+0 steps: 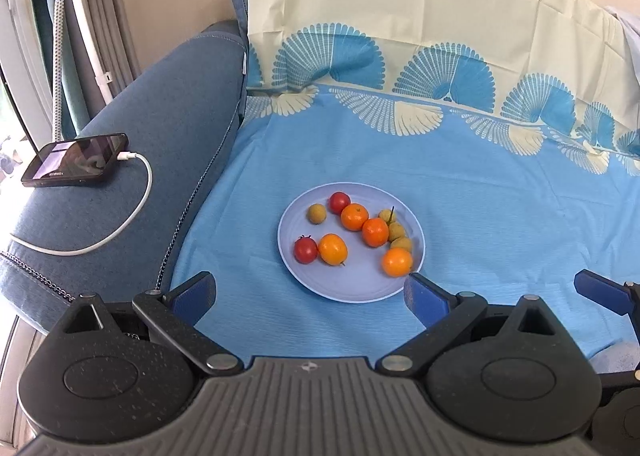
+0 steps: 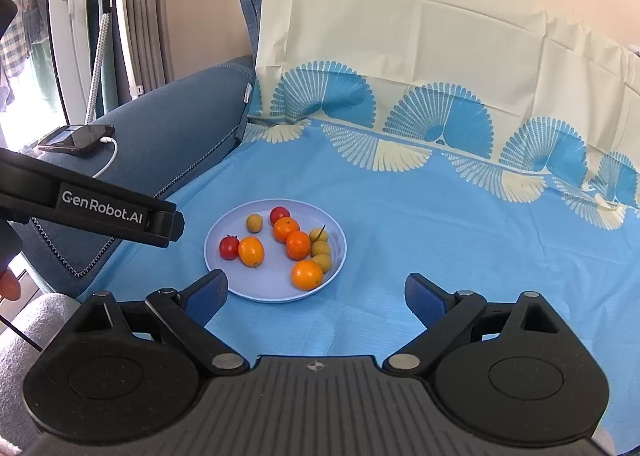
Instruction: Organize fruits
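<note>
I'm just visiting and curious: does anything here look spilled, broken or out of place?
Nothing spilled or damaged. All the fruits sit on the plate, though mixed rather than grouped. The only odd item is a phone charging on the sofa armrest.

Fruits (image 1: 353, 217) on plate (image 1: 352, 292), phone (image 1: 76, 158) left

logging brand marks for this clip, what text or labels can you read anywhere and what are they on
"GenRobot.AI": white lettering on the black side of the left tool, seen in the right wrist view.
Phone on the sofa arm: its screen and a small mark on its edge are too blurred to read.
A small compass-like emblem, not text, sits on each tool's body.
Nothing else carries text.
</note>
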{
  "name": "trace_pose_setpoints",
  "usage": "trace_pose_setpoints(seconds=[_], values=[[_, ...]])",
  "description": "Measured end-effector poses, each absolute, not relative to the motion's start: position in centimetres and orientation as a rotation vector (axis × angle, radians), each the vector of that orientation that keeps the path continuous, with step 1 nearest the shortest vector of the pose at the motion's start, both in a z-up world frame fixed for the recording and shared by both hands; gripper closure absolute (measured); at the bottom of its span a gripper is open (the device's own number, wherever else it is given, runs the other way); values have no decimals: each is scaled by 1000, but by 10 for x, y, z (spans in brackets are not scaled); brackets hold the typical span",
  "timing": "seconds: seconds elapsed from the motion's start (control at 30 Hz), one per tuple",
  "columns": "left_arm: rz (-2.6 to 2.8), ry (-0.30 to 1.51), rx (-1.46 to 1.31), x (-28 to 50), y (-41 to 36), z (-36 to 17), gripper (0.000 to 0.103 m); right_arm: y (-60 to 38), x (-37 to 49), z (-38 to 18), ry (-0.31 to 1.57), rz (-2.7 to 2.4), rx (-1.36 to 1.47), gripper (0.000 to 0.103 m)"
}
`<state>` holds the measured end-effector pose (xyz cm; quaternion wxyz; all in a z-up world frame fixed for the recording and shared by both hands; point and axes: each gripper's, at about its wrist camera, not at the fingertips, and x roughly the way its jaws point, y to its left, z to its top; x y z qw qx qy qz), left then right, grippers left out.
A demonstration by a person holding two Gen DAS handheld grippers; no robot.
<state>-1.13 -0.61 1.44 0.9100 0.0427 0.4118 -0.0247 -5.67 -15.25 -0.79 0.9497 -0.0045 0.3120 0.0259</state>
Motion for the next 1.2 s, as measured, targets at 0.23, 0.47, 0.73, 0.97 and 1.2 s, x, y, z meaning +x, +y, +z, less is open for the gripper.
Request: trace_pose_setpoints(seconds=[0.23,0.47,0.73,0.97,1.2], values=[[-41,844,101,-14,-8,16,2,-154,-61,-6,627,53,-7,7],[-49,846,119,-17,-11,15,2,-154,-62,-6,629,53,-9,7],[3,859,136,-18,-10,10,2,-153,-62,-7,633,57,-14,6],[23,839,142,-17,-9,10,0,-153,-61,-8,635,55,-10,5],[13,857,153,-16,-11,8,0,-152,-59,-8,634,49,-15,1]])
